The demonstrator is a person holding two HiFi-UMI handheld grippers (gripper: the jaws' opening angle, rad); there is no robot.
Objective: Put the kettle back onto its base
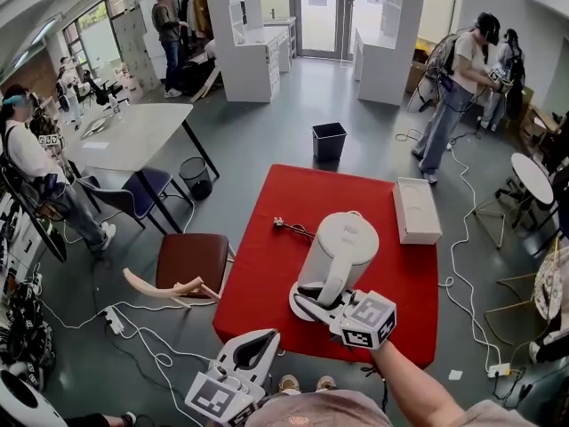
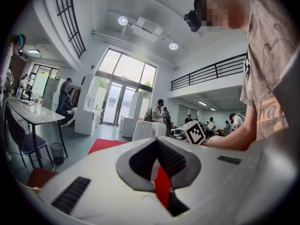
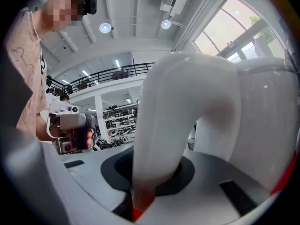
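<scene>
Gripping the kettle handle (image 3: 178,125) are right fingers (image 3: 113,171).

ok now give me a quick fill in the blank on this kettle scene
1. The kettle is over a ___ table.
2. The right gripper is clamped on the kettle's ___.
3. The left gripper holds ___.
Missing words: red; handle; nothing.

- The kettle (image 1: 342,243) was smooth white plastic with a soft sheen.
- The table (image 1: 267,269) had a matt red top.
- The left gripper (image 2: 155,142) was matt white plastic, with dark ribbed pads (image 2: 171,158).
- The chair seat (image 1: 191,256) looked brown and leather-like.
- The floor (image 1: 293,123) was smooth, grey and reflective.
</scene>
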